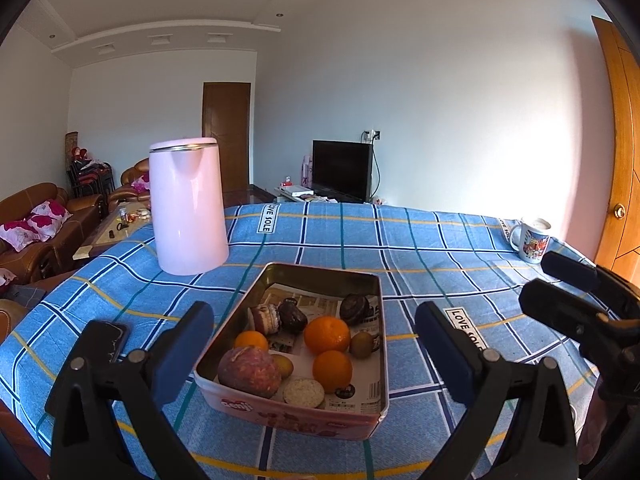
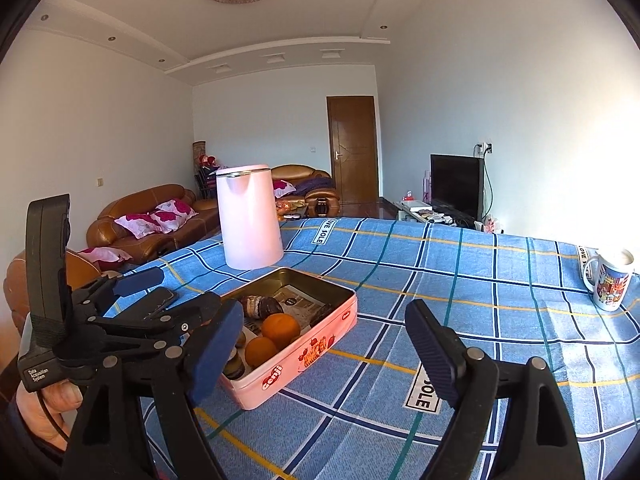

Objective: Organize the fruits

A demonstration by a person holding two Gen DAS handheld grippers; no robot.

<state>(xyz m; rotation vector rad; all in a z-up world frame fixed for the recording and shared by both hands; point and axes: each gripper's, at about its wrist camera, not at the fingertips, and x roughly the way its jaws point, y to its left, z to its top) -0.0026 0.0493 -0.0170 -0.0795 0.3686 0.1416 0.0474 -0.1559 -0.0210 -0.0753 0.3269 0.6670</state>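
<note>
- Fruits sat in the pink tin (image 1: 280, 412) on the blue-checked surface (image 1: 420, 256): oranges (image 1: 327, 335), a kiwi (image 1: 361, 344).
- My left hand-held gripper (image 1: 314, 356) was nearer, gaping empty, tin lengthwise straight ahead.
- My right hand-held gripper (image 2: 324, 350) gaped empty, tin ahead-left.

Each hand-held gripper (image 1: 314, 350) is black plastic with blue ribbed pads (image 2: 434, 354) and silver rivets.
</note>
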